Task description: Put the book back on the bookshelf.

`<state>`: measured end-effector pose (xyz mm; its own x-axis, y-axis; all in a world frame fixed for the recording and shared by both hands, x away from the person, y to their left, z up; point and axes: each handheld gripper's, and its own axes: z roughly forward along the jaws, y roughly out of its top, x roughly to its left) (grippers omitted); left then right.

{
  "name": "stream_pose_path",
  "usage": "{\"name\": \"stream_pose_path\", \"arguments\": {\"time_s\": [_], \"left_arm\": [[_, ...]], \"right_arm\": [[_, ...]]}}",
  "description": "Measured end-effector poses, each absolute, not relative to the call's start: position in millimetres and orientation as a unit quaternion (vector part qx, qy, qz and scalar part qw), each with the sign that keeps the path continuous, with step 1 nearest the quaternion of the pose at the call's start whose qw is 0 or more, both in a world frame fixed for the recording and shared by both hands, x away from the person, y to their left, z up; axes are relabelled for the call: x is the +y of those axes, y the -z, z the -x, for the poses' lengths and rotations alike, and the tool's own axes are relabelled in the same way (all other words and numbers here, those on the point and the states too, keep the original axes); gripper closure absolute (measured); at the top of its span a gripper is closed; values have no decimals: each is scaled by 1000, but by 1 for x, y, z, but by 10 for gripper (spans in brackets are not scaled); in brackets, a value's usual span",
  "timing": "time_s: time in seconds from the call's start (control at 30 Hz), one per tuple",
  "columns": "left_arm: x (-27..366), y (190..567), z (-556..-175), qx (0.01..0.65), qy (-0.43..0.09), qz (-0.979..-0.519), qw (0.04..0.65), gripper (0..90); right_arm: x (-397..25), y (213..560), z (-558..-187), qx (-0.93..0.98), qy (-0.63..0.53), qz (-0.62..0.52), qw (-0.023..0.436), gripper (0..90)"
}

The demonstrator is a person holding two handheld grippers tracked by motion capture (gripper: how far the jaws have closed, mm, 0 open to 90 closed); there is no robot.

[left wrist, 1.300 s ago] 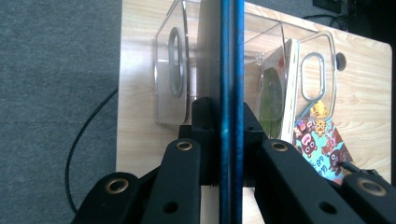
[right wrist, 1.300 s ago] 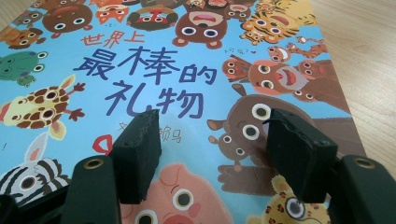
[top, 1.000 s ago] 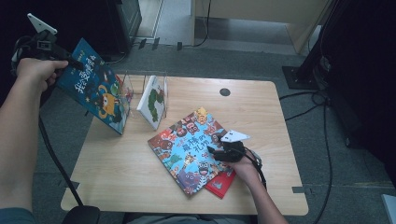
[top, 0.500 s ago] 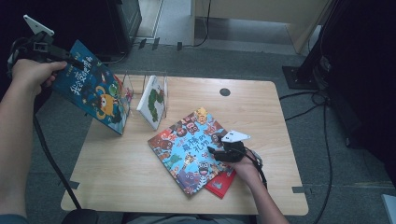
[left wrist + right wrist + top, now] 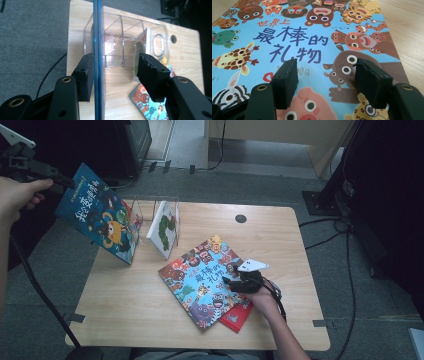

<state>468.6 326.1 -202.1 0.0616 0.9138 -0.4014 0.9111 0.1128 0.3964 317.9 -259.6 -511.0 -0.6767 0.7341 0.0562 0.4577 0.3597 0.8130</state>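
Three books seen from above. Blue book (image 5: 100, 220): lifted beyond the table's left edge, beside the clear rack (image 5: 150, 212); left gripper (image 5: 65, 182) seemingly has its corner, yet its own view shows the jaws apart, one pad (image 5: 86, 75) touching the book edge. Animal book (image 5: 205, 280): flat on table (image 5: 280, 240), over a red book (image 5: 240, 316). Right gripper (image 5: 231, 281): open, empty, low over the animal book.

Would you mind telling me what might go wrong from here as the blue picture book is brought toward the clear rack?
The left tool has the thin blue picture book against one jaw only, with a wide gap to the other, so it may slip or swing. Its lower corner sits close to the clear plastic divider rack and might knock it or the white book standing inside.
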Motion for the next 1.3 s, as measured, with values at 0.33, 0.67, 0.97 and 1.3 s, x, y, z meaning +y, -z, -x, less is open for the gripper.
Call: {"name": "stream_pose_path", "arguments": {"time_s": [0.33,0.67,0.97,1.3], "left_arm": [[310,192,-439,654,-7,-686,318,489],[273,219,-417,625,-5,-716,311,483],[254,249,-400,612,4,-729,307,485],[227,282,-385,591,24,-743,313,481]], "right_arm": [[-265,502,-316,815,-410,-378,156,384],[-278,502,-318,819,-405,-383,138,398],[-282,499,-319,809,-417,-393,134,410],[-285,500,-319,809,-413,-398,129,426]]}}
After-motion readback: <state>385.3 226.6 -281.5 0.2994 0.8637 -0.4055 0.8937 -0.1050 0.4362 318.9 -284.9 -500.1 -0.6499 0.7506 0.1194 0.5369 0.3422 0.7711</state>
